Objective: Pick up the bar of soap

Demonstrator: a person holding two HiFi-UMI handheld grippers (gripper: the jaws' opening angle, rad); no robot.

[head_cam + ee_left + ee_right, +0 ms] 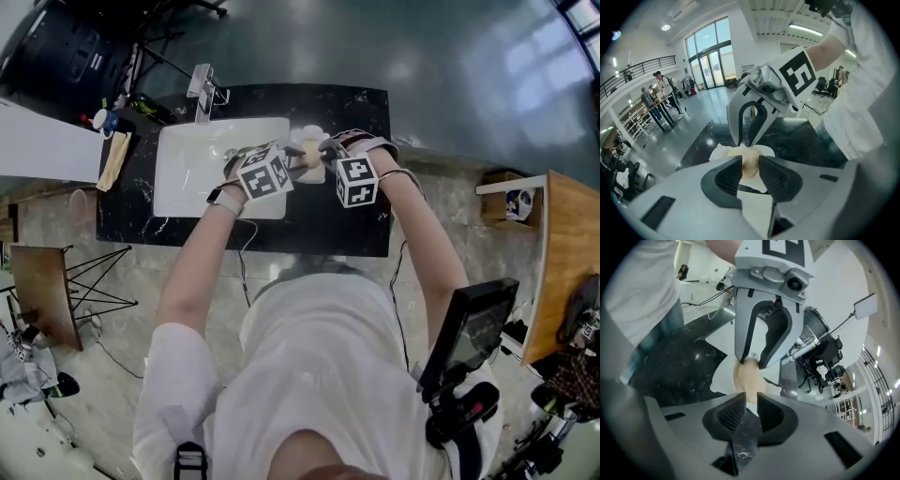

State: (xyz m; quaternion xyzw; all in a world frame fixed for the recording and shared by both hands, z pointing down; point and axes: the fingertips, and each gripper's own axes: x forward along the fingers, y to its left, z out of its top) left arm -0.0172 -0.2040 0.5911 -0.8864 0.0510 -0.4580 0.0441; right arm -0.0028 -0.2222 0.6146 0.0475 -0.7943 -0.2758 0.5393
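The cream bar of soap (pixel 750 165) hangs between my two grippers, just above a white dish (pixel 310 172) on the black counter, right of the sink. My left gripper (pixel 750 169) is shut on one end of it, pads pressing both sides. From the opposite side my right gripper (pixel 751 405) is shut on the other end of the soap (pixel 747 379), only the tip of the bar between its pads. In the head view the left gripper (pixel 295 159) and right gripper (pixel 323 150) meet nose to nose over the dish; the soap is mostly hidden there.
A white basin (pixel 202 169) is set in the black marble counter (pixel 361 112), with a tap (pixel 202 89) behind it. A folded cloth (pixel 114 161) and small bottles (pixel 105 120) lie at the counter's left end. A wooden table (pixel 567 262) stands to the right.
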